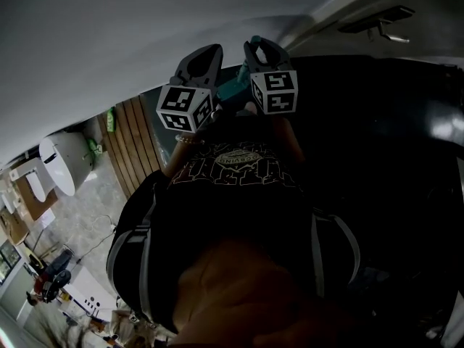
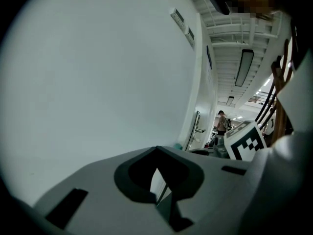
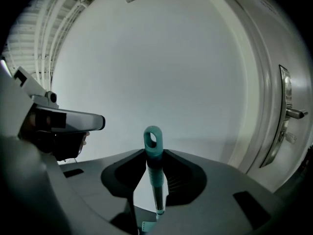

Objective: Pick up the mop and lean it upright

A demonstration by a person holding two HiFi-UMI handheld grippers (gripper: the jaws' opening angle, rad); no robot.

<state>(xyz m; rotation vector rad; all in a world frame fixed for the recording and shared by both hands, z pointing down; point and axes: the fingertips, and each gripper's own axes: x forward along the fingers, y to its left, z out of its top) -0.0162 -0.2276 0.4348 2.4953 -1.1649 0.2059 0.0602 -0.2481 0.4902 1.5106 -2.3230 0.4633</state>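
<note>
The person's black shirt (image 1: 232,194) fills the lower head view. Past it both hands reach out side by side, the left gripper (image 1: 205,55) and the right gripper (image 1: 262,48) near each other, with the left cube (image 1: 185,107) and the right cube (image 1: 275,91) facing the camera.

The mop handle (image 3: 152,151) stands upright between the right gripper's jaws. Its teal end, with a hanging eye, rises above them. Those jaws are wide, and a strip of light runs down the handle's left side, so that jaw is clear of it; whether the other jaw touches the handle cannot be told. In the head view the same teal end shows between the two grippers, and only this top part of the mop is in view.

The left gripper's jaws stand a little apart; a narrow slit of light shows through them, with nothing in it.

Just behind the handle is a plain white wall (image 3: 161,58); whether the handle touches it cannot be told. To the right of the wall is a door (image 3: 274,106) with a lever. In the left gripper view a hall runs on past that door under a long ceiling light (image 2: 243,67), and a person (image 2: 221,122) stands far down it. Wooden slats (image 1: 134,143) show at the left of the head view.
</note>
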